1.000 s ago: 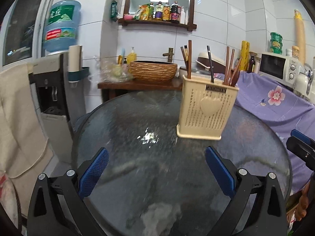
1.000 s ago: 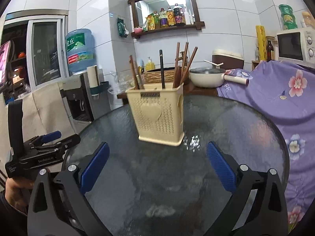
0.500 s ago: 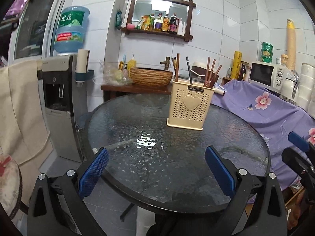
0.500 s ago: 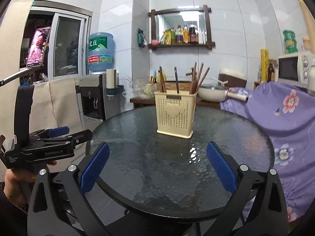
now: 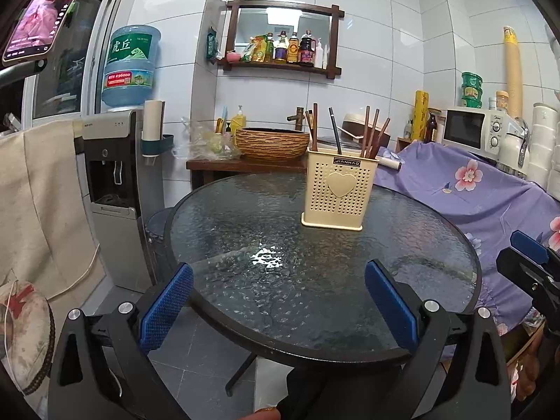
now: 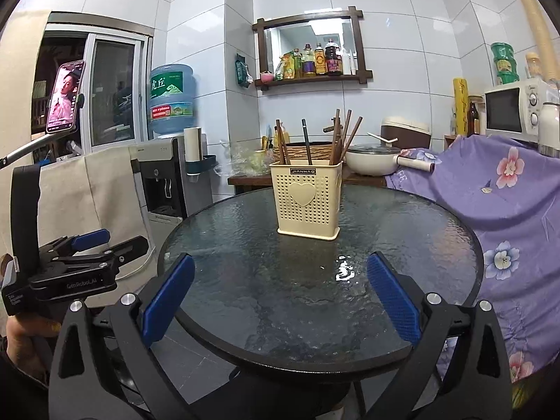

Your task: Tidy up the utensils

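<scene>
A cream perforated utensil holder (image 5: 338, 192) with a heart on its front stands upright on the round glass table (image 5: 245, 217). Several brown and black chopsticks (image 5: 371, 133) stand in it. It also shows in the right wrist view (image 6: 308, 201), with its chopsticks (image 6: 344, 136). My left gripper (image 5: 278, 301) is open and empty, held off the table's near edge. My right gripper (image 6: 280, 301) is open and empty, also back from the table's near edge. The right gripper shows at the far right of the left wrist view (image 5: 532, 262), and the left gripper at the left of the right wrist view (image 6: 87, 252).
A water dispenser (image 5: 115, 189) stands left of the table. A side table with a woven basin (image 5: 272, 142) is behind it. A purple floral cloth (image 5: 490, 189) covers furniture on the right, with a microwave (image 5: 472, 133). A phone on a stand (image 6: 66, 96) is at left.
Both grippers have pulled back from the table and away from the holder, which now looks smaller and farther. Both stay open and empty.
</scene>
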A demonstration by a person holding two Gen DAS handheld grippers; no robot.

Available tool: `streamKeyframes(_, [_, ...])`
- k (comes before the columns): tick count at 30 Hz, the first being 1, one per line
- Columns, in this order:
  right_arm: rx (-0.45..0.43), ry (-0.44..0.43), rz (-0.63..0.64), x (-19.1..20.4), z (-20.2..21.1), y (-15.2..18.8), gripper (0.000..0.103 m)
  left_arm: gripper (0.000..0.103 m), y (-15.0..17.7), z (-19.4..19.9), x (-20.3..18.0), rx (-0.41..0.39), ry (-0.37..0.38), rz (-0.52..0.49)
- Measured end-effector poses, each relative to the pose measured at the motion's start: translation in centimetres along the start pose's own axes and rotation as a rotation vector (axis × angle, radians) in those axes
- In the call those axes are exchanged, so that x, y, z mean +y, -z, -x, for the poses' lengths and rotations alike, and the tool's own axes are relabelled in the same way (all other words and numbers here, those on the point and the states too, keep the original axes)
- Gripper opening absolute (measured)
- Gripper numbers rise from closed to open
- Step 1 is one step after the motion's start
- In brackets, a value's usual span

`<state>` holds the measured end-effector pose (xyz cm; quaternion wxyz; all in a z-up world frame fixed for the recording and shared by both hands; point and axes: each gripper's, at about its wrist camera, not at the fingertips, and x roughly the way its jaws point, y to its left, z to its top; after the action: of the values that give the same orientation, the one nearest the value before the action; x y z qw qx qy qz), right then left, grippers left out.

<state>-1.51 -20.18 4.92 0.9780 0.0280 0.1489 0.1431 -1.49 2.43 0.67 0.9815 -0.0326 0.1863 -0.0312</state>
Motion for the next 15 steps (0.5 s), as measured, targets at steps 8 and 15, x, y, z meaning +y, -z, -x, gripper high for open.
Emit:
streamKeyframes(8, [0.004,-0.003,-0.01,-0.18,-0.07,-0.01,0.097,0.097,0.18,0.18,-0.34,0.006,0.007,-0.013])
streamKeyframes(15, [0.012,-0.006,-0.02,-0.11,-0.18,0.11,0.097,0.097,0.31,0.11,-0.49,0.014,0.007,-0.026])
